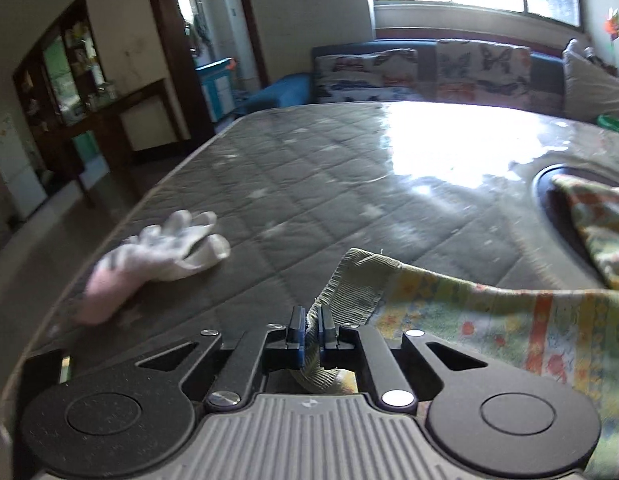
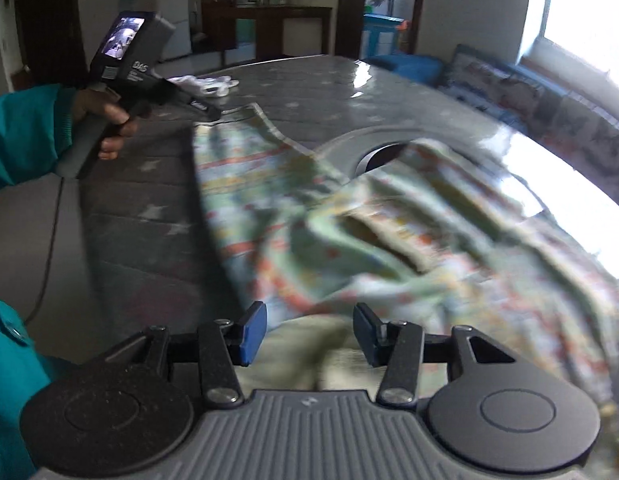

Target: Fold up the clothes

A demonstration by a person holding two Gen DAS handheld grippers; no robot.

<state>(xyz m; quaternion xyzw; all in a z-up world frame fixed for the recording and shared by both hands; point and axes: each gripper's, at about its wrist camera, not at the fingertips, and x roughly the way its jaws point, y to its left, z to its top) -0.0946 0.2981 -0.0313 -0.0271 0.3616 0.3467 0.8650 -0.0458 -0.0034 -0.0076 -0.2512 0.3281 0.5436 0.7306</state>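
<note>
Table (image 2: 149, 216); left gripper (image 2: 207, 112) housing reads "DAS".

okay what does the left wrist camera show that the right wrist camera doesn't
Only the left wrist view shows the left gripper shut on the ribbed hem of the patterned garment.

Only the right wrist view shows the open right gripper over the garment, and the person's left hand.

Both show the quilted table, the round hole and the white gloves.
</note>
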